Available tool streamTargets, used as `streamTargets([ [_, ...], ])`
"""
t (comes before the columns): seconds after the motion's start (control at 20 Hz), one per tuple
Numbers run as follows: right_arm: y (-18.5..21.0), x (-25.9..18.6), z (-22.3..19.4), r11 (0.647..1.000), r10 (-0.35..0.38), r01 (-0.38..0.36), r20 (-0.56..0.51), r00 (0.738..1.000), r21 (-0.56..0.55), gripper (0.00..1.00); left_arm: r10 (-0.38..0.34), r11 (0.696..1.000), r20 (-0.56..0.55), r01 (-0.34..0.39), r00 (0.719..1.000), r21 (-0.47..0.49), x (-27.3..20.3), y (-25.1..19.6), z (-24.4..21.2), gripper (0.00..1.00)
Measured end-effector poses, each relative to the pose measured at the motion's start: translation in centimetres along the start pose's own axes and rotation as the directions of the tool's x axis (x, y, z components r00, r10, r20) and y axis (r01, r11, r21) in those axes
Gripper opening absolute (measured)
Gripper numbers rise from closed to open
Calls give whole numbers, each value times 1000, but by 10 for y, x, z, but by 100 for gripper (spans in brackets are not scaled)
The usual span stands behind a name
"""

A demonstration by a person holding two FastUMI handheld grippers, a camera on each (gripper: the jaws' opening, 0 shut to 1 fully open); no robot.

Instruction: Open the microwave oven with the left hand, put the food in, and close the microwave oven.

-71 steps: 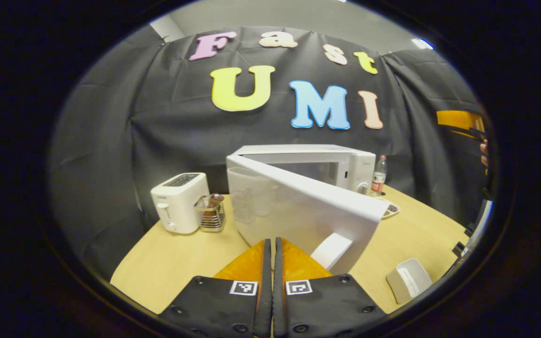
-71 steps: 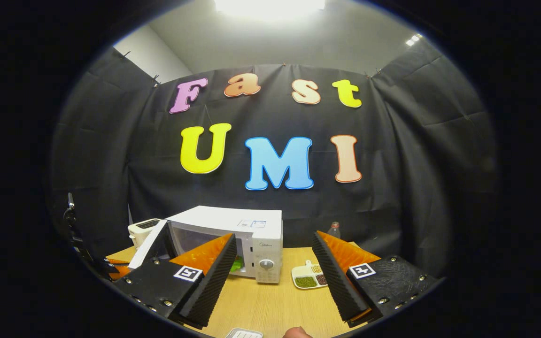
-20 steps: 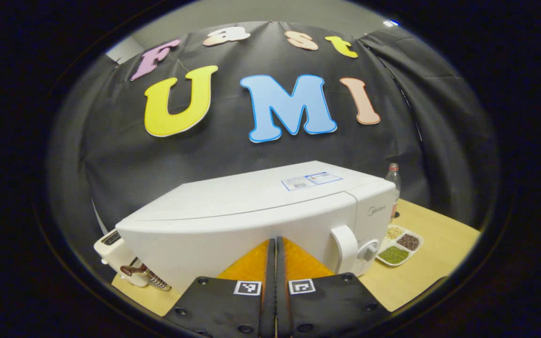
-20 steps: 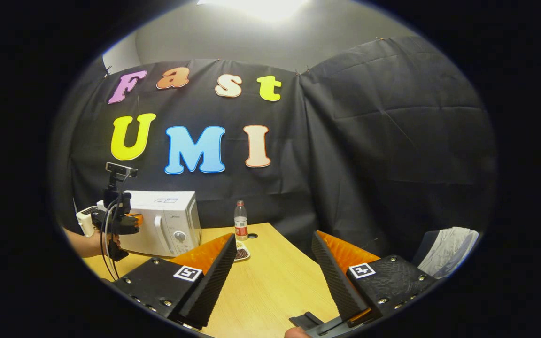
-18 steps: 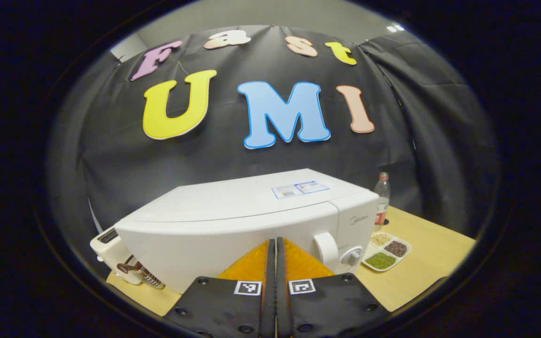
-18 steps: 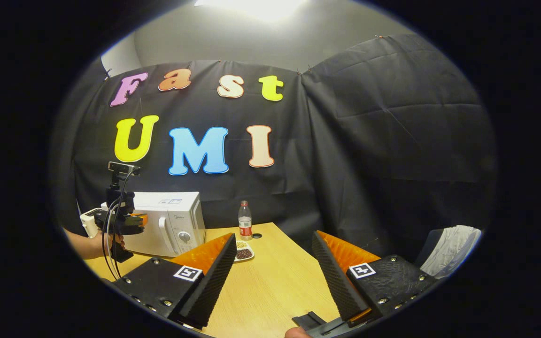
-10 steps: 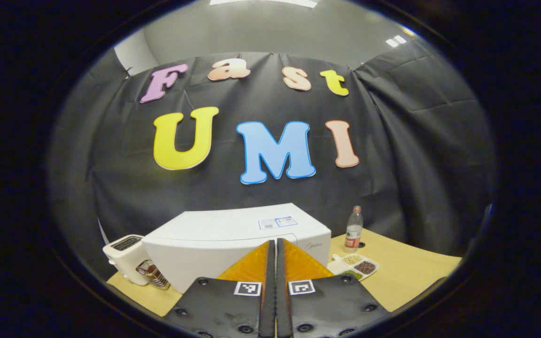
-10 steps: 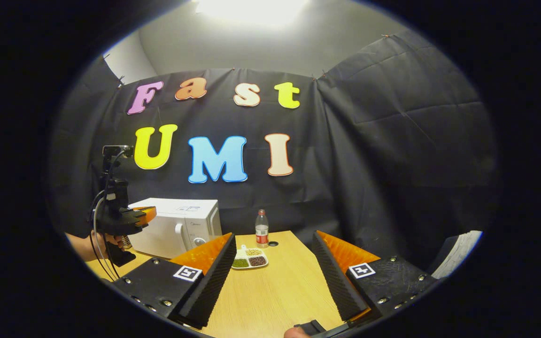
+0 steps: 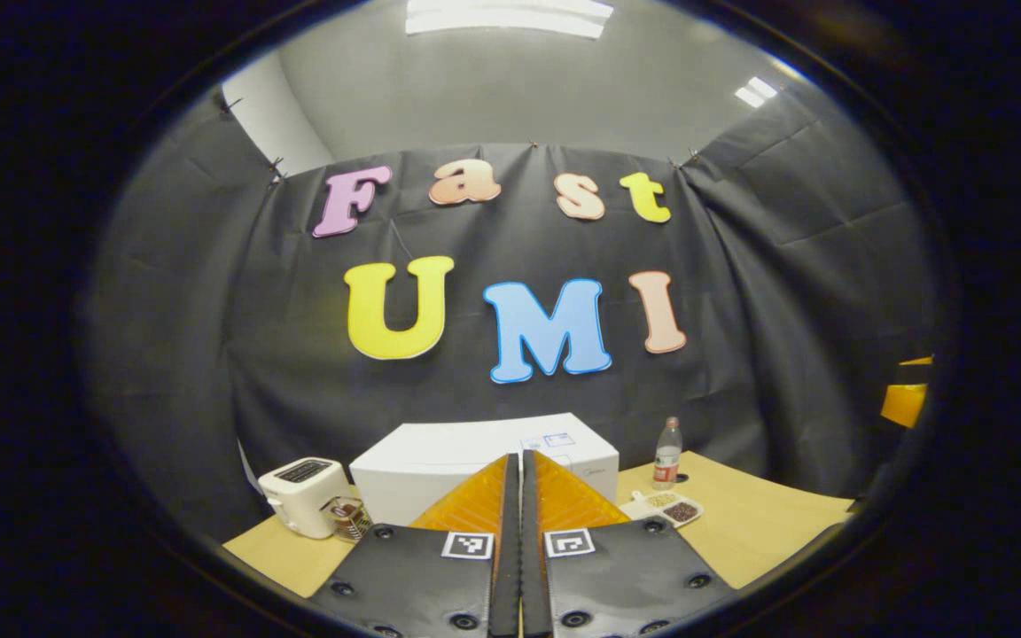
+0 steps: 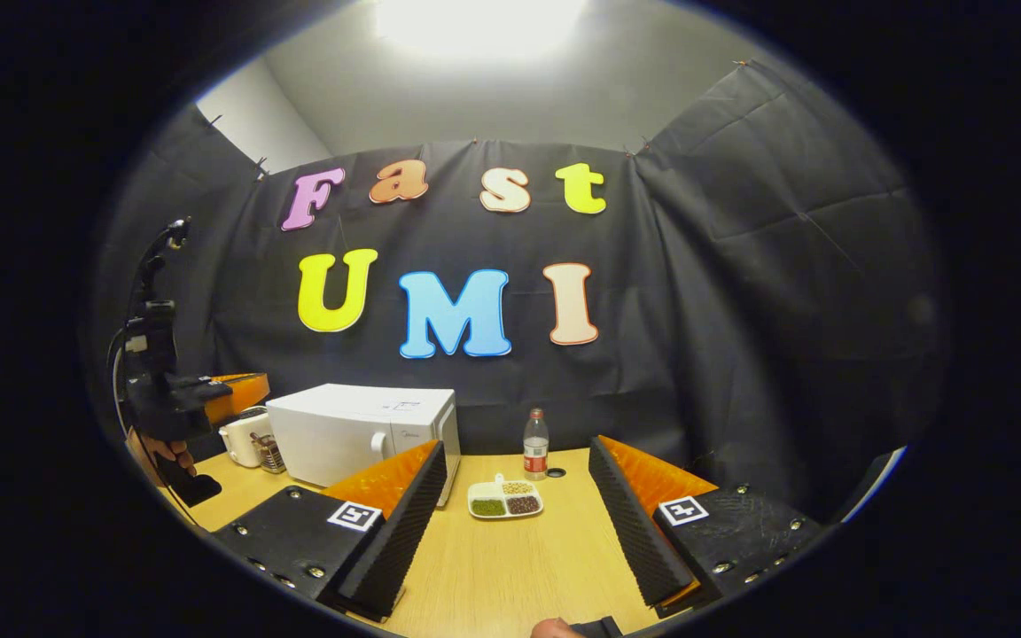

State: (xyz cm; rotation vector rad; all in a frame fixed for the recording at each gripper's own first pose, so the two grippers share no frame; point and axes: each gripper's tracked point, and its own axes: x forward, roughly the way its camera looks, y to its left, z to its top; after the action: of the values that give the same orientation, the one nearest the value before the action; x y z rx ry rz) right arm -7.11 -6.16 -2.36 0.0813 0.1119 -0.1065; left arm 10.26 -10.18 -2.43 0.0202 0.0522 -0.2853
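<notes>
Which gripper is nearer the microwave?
Left. The left gripper hangs raised just off the microwave front-left corner; the right gripper sits farther back over the table, open.

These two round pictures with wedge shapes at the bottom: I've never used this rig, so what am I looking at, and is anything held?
No robot arm here: a person holds a two-finger gripper in each hand, and a fisheye camera rides on each. The wedges at the bottom of each view are that gripper's own fingers.

In the left gripper view, the left gripper has its fingers pressed together with nothing between them. In the right gripper view, the right gripper is open and empty; the other gripper and the hand holding it show at far left.

On the wooden table stand a white microwave with its door closed, a toaster with a small wire rack beside it, a plastic bottle and a divided dish of beans.
</notes>
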Motion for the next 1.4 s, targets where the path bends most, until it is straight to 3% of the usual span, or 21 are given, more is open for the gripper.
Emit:
streamTargets([
  [0.5, 76, -27, 8, 997, 75, -75, 21, 997, -7, 98, 67, 998, 40, -66, 997, -4, -111, 55, 21, 7],
  [0.55, 84, -33, 9, 996, 84, -84, 23, 996, -10, 98, 80, 997, 46, -81, 996, 3, -121, 62, 22, 14],
  [0.6, 92, -37, 10, 996, 92, -92, 27, 995, -12, 98, 90, 996, 45, -90, 995, 13, -131, 69, 23, 7],
  [0.65, 99, -40, 9, 995, 99, -99, 29, 995, -14, 98, 96, 995, 43, -97, 994, 16, -142, 74, 21, 7],
  [0.7, 108, -44, 9, 994, 109, -109, 30, 994, -13, 98, 104, 994, 42, -104, 994, 14, -153, 79, 21, 14],
  [0.8, 124, -50, 10, 992, 124, -124, 35, 992, -14, 98, 123, 992, 34, -123, 992, 4, -170, 92, 18, 13],
  [0.9, 137, -56, 11, 991, 134, -134, 38, 990, -14, 98, 147, 989, 5, -147, 989, -12, -185, 108, 8, 34],
  [1.05, 159, -63, 11, 987, 158, -158, 39, 987, -19, 98, 169, 985, -29, -170, 985, -40, -199, 127, -7, 38],
  [1.15, 167, -66, 13, 986, 169, -168, 49, 984, -23, 98, 183, 981, -40, -185, 982, -53, -206, 139, -10, 57],
  [1.2, 171, -67, 14, 985, 172, -171, 51, 984, -26, 98, 188, 980, -40, -190, 981, -60, -208, 144, -11, 74],
  [1.3, 174, -70, 12, 985, 169, -168, 50, 984, -29, 98, 198, 978, -23, -199, 980, -64, -210, 152, -7, 84],
  [1.4, 175, -72, 12, 987, 159, -158, 49, 986, -21, 98, 201, 978, -16, -202, 979, -52, -214, 159, -6, 87],
])
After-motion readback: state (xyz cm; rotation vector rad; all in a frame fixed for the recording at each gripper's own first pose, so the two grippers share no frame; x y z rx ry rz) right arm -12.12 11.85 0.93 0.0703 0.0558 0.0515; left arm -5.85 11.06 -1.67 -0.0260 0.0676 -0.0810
